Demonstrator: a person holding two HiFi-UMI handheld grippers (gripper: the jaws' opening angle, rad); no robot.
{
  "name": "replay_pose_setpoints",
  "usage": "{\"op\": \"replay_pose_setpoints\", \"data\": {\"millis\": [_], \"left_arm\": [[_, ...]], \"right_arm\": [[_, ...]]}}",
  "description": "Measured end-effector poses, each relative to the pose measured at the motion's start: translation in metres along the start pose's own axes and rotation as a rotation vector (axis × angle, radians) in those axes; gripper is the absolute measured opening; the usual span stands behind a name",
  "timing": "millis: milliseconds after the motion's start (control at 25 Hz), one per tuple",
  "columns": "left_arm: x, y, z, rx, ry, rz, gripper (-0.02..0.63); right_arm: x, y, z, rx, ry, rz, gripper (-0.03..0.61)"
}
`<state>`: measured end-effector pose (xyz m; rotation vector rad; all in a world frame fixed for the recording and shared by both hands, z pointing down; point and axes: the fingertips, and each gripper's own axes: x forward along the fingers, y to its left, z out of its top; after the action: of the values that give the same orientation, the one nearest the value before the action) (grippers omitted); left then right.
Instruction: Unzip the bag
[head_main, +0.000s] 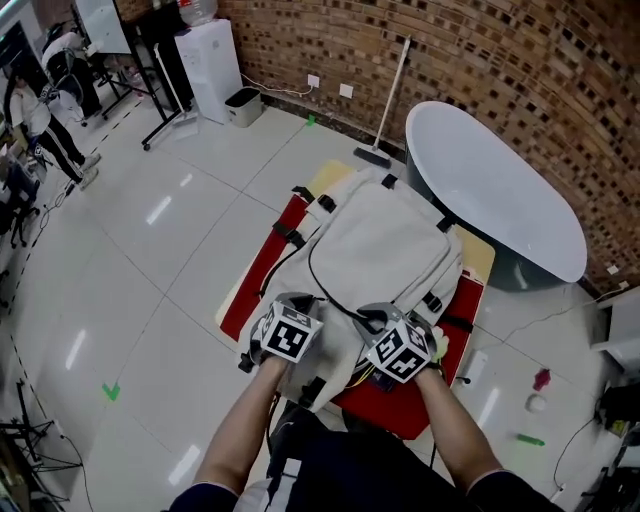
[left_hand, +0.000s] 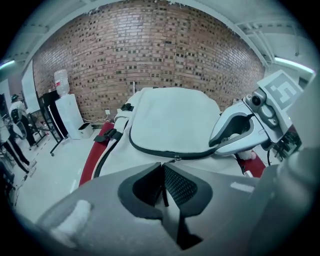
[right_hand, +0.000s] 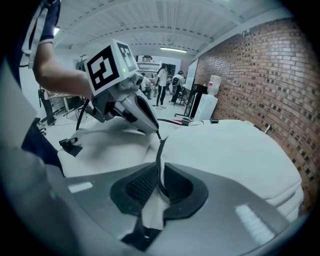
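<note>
The white backpack (head_main: 385, 245) lies flat on the red mat (head_main: 258, 285), reaching to the mat's near edge. The left gripper (left_hand: 163, 175) has its jaws almost together, pinching a thin dark zipper pull (left_hand: 163, 194). The right gripper (right_hand: 159, 177) has its jaws clamped on the dark zipper band (right_hand: 159, 155) and the white fabric beside it.

Site type: open-plan laboratory or workshop hall. Indicators: brick wall (head_main: 480, 60), white tiled floor (head_main: 130, 280), water dispenser (head_main: 208, 62), whiteboard (head_main: 100, 22) on a stand, ceiling strip lights (right_hand: 172, 49), people (right_hand: 162, 80) standing behind.
</note>
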<state>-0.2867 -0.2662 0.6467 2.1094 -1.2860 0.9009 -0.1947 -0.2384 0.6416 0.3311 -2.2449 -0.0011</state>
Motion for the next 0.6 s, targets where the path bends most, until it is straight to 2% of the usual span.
{"op": "replay_pose_setpoints", "data": {"millis": [400,600], "left_arm": [[0.003,0.044,0.013,0.02,-0.025,-0.082,0.015],[0.006,0.052,0.02,0.06,-0.017,-0.1,0.015]], "right_arm": [[0.008,0.0,-0.004,0.126,0.091,-0.083,0.038],[0.011,0.0,-0.007,0.169,0.119,-0.102,0.037]]}}
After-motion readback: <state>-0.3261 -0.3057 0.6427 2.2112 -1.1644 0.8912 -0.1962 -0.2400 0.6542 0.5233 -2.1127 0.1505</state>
